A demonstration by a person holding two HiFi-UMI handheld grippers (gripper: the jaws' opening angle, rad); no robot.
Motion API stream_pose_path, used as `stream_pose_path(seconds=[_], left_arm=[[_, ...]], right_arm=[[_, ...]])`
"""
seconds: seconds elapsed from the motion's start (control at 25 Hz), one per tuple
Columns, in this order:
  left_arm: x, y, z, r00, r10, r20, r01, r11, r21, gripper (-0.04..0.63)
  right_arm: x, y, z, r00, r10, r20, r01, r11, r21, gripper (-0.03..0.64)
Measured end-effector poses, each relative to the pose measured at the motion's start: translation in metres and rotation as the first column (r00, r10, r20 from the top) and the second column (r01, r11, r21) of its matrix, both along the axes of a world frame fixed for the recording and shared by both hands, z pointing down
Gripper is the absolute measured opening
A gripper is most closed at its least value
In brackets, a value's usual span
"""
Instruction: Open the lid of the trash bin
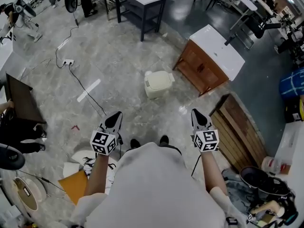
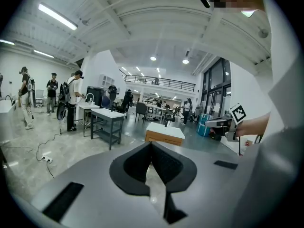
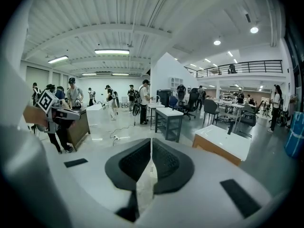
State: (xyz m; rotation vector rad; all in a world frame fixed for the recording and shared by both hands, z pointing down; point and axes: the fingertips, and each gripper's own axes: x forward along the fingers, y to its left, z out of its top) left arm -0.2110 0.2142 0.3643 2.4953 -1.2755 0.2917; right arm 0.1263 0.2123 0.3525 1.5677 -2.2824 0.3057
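A squat, cream plastic trash bin with rounded corners sits on the glossy, marbled grey floor. Its lid is down, and it lies ahead of the person, between the two tools. Just right of it stands a boxy wooden cabinet with a flat white top. The left gripper and right gripper hang near the body, their black ridged jaws pressed together on nothing.
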Motion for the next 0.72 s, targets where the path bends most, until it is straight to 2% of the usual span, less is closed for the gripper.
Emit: stream_pose_path(seconds=[0.28,0.72], left_arm=[[-0.02,0.007,0.006,0.999,0.039,-0.004,-0.039,0.999,-0.006,0.017],[-0.048,0.01,0.012,1.0,0.016,-0.006,-0.016,1.0,-0.015,0.018]], right_arm=[[-0.031,0.016,0.005,1.0,0.014,0.002,-0.014,1.0,-0.013,0.034],[-0.053,0.018,0.01,1.0,-0.005,-0.005,0.005,0.999,-0.039,0.034]])
